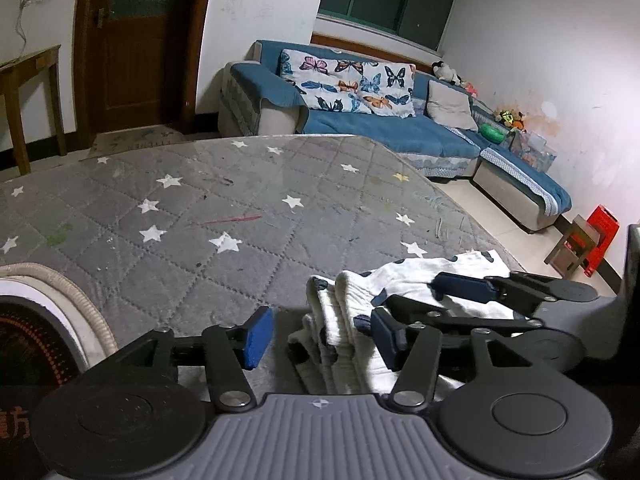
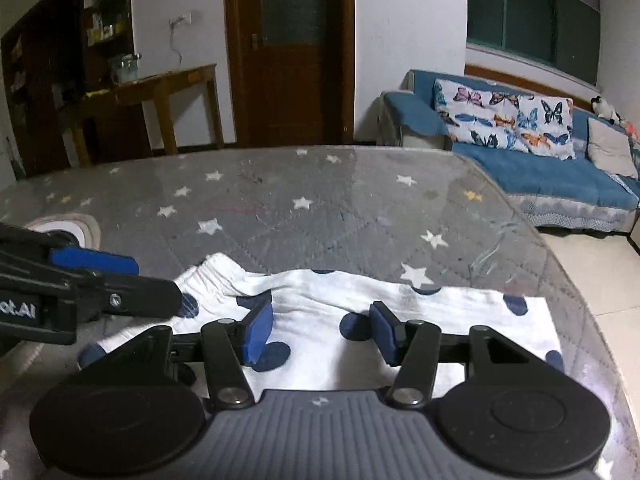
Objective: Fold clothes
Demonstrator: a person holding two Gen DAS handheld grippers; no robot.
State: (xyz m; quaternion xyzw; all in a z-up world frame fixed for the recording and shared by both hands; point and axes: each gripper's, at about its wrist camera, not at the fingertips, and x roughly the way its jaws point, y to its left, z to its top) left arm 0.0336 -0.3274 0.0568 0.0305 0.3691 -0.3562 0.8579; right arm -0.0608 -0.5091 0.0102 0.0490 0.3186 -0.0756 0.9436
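Observation:
A white garment with dark blue dots (image 2: pixel 320 300) lies folded on the grey star-patterned table cover (image 2: pixel 280 208) near the front edge. In the left wrist view its folded elastic edge (image 1: pixel 340 312) lies between my fingers. My left gripper (image 1: pixel 320 336) is open around that edge, low over the table. My right gripper (image 2: pixel 320 330) is open just above the garment's middle and holds nothing. The right gripper (image 1: pixel 440 300) also shows in the left wrist view, resting over the cloth. The left gripper (image 2: pixel 112 276) shows in the right wrist view at the garment's left end.
A round white heater-like object (image 1: pixel 48 320) sits on the table at the left. A blue sofa with butterfly cushions (image 1: pixel 360 92) stands beyond the table. A wooden side table (image 2: pixel 160 92) and a door (image 2: pixel 288 52) are at the back. A red box (image 1: pixel 600 236) is on the floor at the right.

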